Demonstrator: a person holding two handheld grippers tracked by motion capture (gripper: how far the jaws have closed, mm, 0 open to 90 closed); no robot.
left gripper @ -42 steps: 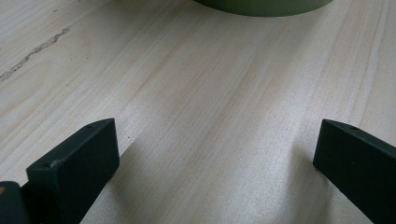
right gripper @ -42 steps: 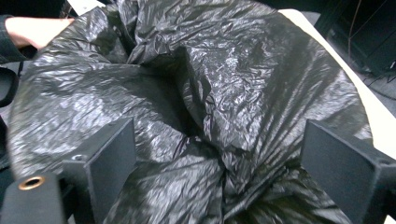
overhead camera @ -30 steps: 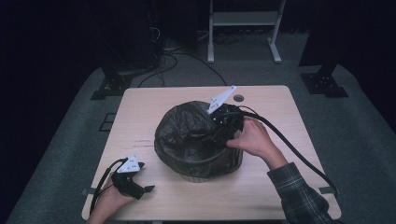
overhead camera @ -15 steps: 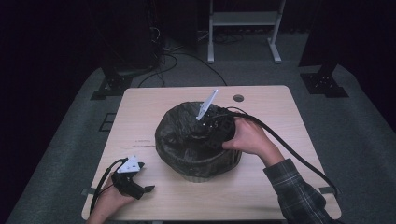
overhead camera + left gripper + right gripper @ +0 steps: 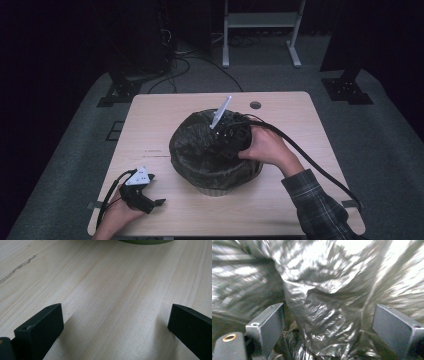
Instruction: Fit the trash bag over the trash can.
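A round bin (image 5: 220, 187) lined with a crinkled black plastic bag (image 5: 192, 145) stands in the middle of the wooden table (image 5: 165, 115). My right gripper (image 5: 222, 145) reaches down into the bin's mouth, the hand on the right rim, its grey plate sticking up. In the right gripper view its jaws stand wide open around a fold of the bag (image 5: 324, 300). My left gripper (image 5: 150, 204) rests on the table near the front left corner, jaws wide open (image 5: 115, 327) over bare wood with nothing between them.
The bin's green base (image 5: 147, 241) shows at the top of the left gripper view. A thick black cable (image 5: 310, 155) trails from the right gripper across the table's right side. A small round hole (image 5: 255, 105) marks the far side of the table. Dark stands sit behind it.
The right gripper has moved left and down, deeper into the bag-lined bin, its grey plate tipping more upright. The left gripper has stayed still.
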